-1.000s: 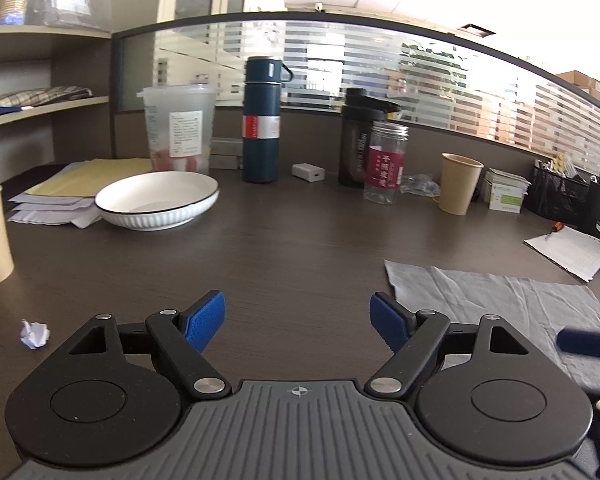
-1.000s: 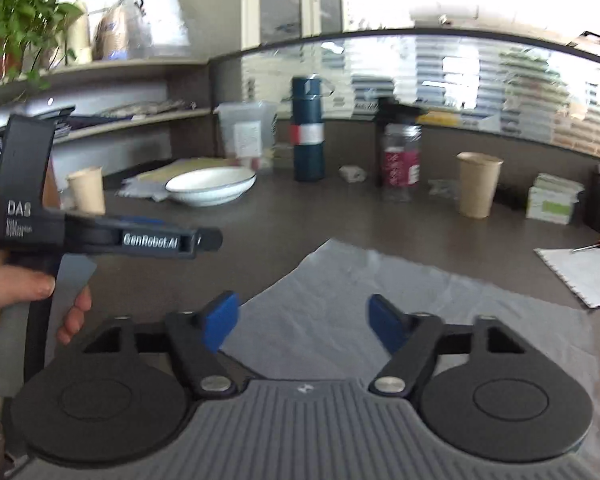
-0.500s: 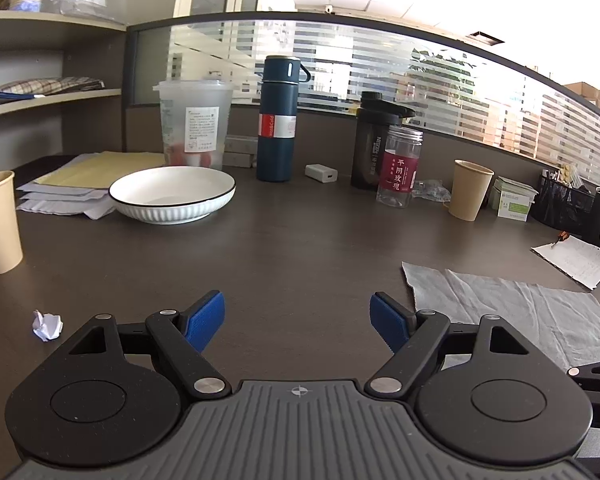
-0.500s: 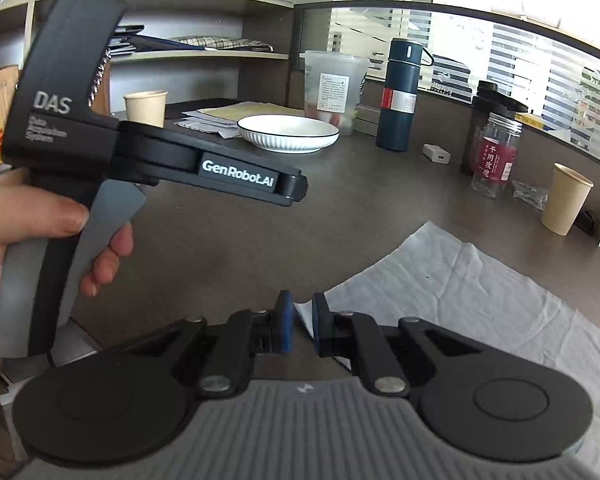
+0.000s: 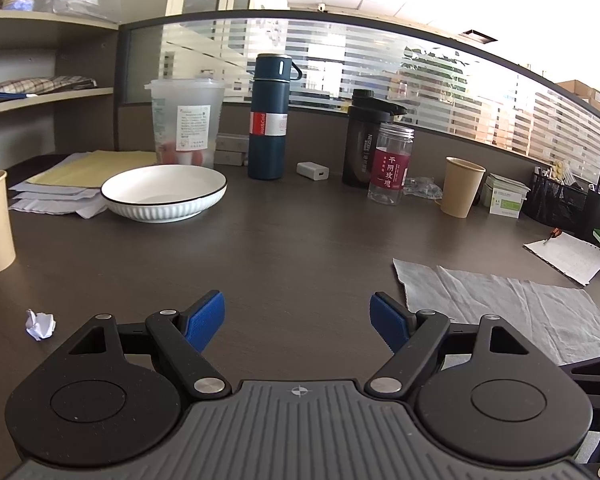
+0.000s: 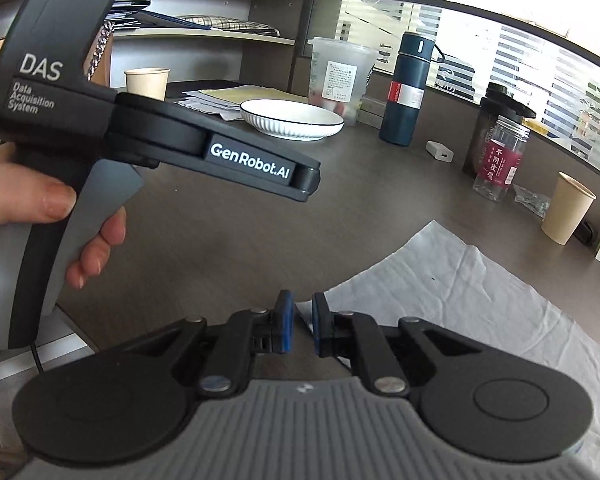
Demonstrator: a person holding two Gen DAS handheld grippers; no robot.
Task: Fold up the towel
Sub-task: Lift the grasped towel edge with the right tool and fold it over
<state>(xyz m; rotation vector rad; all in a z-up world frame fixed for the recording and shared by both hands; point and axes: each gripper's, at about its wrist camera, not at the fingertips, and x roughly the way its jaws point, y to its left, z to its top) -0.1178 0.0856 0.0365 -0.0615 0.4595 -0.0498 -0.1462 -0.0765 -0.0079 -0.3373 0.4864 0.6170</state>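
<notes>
A grey towel (image 6: 472, 292) lies flat and creased on the dark desk; it also shows at the right of the left wrist view (image 5: 508, 308). My right gripper (image 6: 300, 326) is shut on the towel's near-left corner, which sticks up between the blue pads. My left gripper (image 5: 298, 322) is open and empty, above bare desk to the left of the towel. The left gripper's body also shows in the right wrist view (image 6: 148, 136), held by a hand.
A white bowl (image 5: 164, 192), a plastic cup (image 5: 184, 128), a blue flask (image 5: 268, 120), a black shaker (image 5: 366, 144), a clear jar (image 5: 390, 170) and paper cups (image 5: 460, 186) stand along the back. A paper ball (image 5: 40, 324) lies near left. Papers (image 5: 564, 254) lie at right.
My right gripper closed on the towel's near-left corner and has begun to lift it. My left gripper shifted slightly left and stays open.
</notes>
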